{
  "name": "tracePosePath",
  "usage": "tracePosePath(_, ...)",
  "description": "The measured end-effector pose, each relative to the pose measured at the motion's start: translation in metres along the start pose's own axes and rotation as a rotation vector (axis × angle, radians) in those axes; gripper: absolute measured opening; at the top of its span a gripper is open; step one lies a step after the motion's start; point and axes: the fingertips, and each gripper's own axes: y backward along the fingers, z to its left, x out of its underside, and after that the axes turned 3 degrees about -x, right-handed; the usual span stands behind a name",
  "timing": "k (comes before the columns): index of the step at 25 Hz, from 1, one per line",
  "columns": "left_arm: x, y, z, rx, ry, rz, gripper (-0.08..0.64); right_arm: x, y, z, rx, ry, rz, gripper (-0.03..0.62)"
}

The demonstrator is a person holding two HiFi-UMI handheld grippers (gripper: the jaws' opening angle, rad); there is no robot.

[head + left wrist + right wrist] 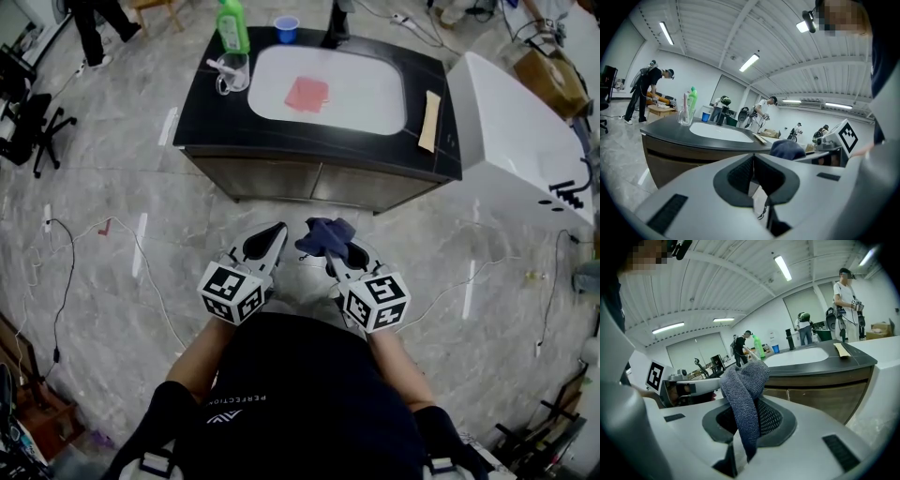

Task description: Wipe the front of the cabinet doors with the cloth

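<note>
A dark blue cloth [325, 235] is bunched at the tip of my right gripper [339, 251], whose jaws are shut on it; in the right gripper view the cloth [744, 394] stands up between the jaws. My left gripper [274, 240] is beside it, shut and holding nothing. Both are held low over the floor, a short way in front of the brown cabinet doors [309, 183] under a black counter [216, 108]. The doors [820, 397] show ahead in the right gripper view, and the door front [670, 161] in the left gripper view.
A white sink basin [375, 94] holds a pink cloth [307, 94]. A green bottle [232, 25], a clear cup [234, 72], a blue cup [286, 28] and a wooden strip [429, 122] sit on the counter. A white appliance [520, 141] stands at right. Cables [66, 272] cross the floor. People stand behind.
</note>
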Motion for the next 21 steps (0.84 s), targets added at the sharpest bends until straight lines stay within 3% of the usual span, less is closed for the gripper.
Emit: tracePosePath(21,0.013,0.006,-0.009,0.023,-0.009,0.041,0.009,0.008,0.01,-0.004,0.012,-0.025,0.001,0.072)
